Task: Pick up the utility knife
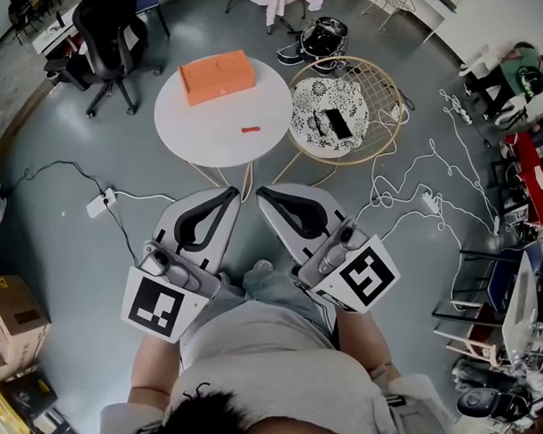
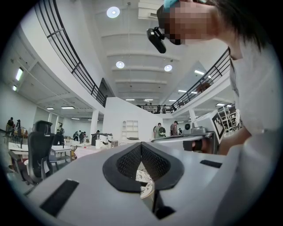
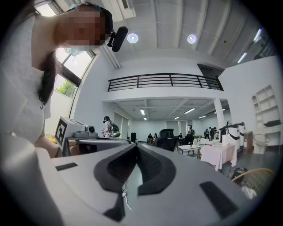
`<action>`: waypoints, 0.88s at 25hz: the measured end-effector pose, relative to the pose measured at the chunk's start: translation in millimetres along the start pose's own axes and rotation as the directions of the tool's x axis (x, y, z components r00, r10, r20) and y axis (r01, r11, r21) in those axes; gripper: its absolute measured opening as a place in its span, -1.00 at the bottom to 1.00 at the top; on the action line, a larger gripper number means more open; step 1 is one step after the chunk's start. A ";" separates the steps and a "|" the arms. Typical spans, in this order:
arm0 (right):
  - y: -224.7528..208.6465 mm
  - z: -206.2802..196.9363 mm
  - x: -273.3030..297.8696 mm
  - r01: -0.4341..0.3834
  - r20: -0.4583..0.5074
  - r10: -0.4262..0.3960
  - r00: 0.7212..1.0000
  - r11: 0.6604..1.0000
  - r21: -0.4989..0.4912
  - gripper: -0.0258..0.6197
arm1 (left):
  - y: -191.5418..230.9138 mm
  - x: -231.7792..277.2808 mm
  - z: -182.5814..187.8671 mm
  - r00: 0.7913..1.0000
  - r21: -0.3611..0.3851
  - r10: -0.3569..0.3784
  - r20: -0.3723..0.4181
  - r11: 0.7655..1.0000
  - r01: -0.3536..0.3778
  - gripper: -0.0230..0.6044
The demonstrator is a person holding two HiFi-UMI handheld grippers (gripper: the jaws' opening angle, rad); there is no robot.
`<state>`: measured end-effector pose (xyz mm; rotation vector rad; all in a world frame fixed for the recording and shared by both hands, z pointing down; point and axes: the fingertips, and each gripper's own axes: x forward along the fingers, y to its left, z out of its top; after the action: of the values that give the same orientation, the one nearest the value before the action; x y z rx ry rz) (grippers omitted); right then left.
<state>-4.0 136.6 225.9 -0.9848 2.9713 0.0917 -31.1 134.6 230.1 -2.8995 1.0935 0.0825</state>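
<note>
- At the upper centre of the head view, the knife [image 1: 250, 129] lies on a round white table [image 1: 206, 125]. It is small and orange-red, below and right of an orange box [image 1: 217, 76], and does not touch it.
- Lower centre, the left gripper [image 1: 238, 191] and right gripper [image 1: 260, 193] are held by the person's waist, well apart from the knife, with tips angled toward each other.
- In their own views, both grippers have jaws pressed tip to tip, gripping nothing.
- Right of the table stands a wicker stand [image 1: 387, 83].
</note>
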 end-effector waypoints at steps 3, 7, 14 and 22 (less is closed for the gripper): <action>-8.5 0.0 -8.3 -0.007 0.001 0.007 1.000 1.000 0.005 -0.89 | -7.0 9.9 0.6 1.000 0.008 0.007 0.001 1.000 -0.007 -0.89; -20.7 -0.4 -18.4 -0.024 0.005 0.024 1.000 1.000 0.001 -0.89 | -14.1 25.3 -1.1 1.000 0.014 0.023 -0.004 1.000 -0.023 -0.89; -43.9 -4.4 -39.7 -0.054 0.021 0.054 0.998 0.999 -0.001 -0.89 | -27.5 49.3 -0.9 0.998 0.020 0.062 0.024 0.998 -0.062 -0.89; -57.5 -10.0 -39.7 -0.072 0.027 0.071 0.997 0.997 0.023 -0.89 | -26.1 64.8 -5.3 0.998 0.017 0.070 0.002 0.997 -0.070 -0.89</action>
<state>62.3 113.7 234.0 -0.8682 2.9767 0.0690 34.8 111.2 231.7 -2.8465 1.1893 0.0766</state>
